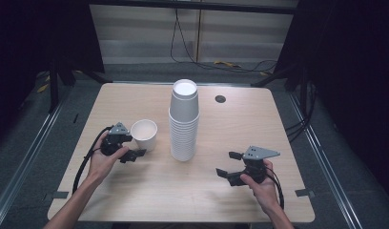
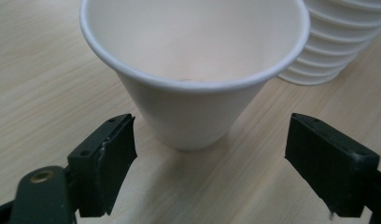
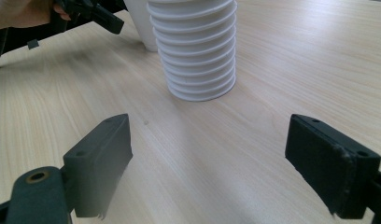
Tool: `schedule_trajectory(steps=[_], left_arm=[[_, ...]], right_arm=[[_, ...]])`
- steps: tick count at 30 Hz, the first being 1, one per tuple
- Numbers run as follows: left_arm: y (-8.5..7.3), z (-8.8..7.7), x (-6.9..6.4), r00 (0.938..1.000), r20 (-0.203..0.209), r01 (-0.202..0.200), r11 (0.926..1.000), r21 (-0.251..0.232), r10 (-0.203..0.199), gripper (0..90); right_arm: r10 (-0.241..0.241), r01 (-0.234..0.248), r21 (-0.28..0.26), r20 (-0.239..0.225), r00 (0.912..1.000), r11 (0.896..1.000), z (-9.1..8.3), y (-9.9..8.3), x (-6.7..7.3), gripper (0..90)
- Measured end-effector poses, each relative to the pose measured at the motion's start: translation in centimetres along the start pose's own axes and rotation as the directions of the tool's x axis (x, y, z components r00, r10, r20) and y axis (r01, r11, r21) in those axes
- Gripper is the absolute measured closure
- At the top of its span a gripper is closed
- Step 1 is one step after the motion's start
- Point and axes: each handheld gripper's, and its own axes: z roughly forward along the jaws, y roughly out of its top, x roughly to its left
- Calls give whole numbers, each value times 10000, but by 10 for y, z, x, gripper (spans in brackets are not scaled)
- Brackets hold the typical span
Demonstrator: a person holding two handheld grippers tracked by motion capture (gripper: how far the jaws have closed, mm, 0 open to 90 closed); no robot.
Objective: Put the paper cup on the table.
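Your left gripper is released, its jaws wide before the single cup; the right gripper is released too. Center the cup, then squeeze gently.

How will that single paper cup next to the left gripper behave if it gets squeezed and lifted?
The single paper cup looks thin-walled and empty, so it is probably very light and may dent under a firm squeeze. Its base is narrower than its rim, so a sideways nudge could tip it. The left gripper has its fingers apart, not touching it.
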Motion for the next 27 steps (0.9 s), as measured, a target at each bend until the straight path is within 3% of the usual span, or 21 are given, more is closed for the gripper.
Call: schedule_trajectory(steps=[1, 5, 8, 14, 17, 20, 25, 27], left_arm=[[-1, -1, -1, 9999, -118, -63, 10000, 30, 63, 158], [-6, -6, -3, 9998, 45, 174, 9996, -234, -173, 158], [-11, -10, -7, 10000, 46, 32, 9997, -233, -31, 158], [-13, -18, -21, 9999, 88, -51, 9972, -749, 58, 157], [-13, -20, -26, 9994, 326, 107, 9965, -832, -80, 157], [-15, -22, -34, 10000, 71, -60, 9951, -982, 67, 157], [-21, -20, -47, 9996, -255, 58, 9950, -1001, -84, 157], [-23, -21, -52, 9991, -190, 347, 9906, -1319, -376, 158]], right_arm=[[15, -15, -8, 14, 10000, 10000, 0, 0, 0, 145], [-11, 12, -10, 58, 10000, 10000, 0, 0, 0, 145], [5, -5, 1, 20, 10000, 10000, 1, 0, 0, 145], [-21, 21, -66, 71, 10000, 10000, 2, -1, 0, 145], [65, -64, -144, 56, 10000, 9999, 1, -1, 0, 146], [80, -78, -245, 80, 9999, 9997, 1, -1, 0, 144], [102, -95, -379, 201, 9997, 9992, 1, -2, -1, 142], [127, -121, -357, 184, 9998, 9993, 1, -2, 0, 143]])
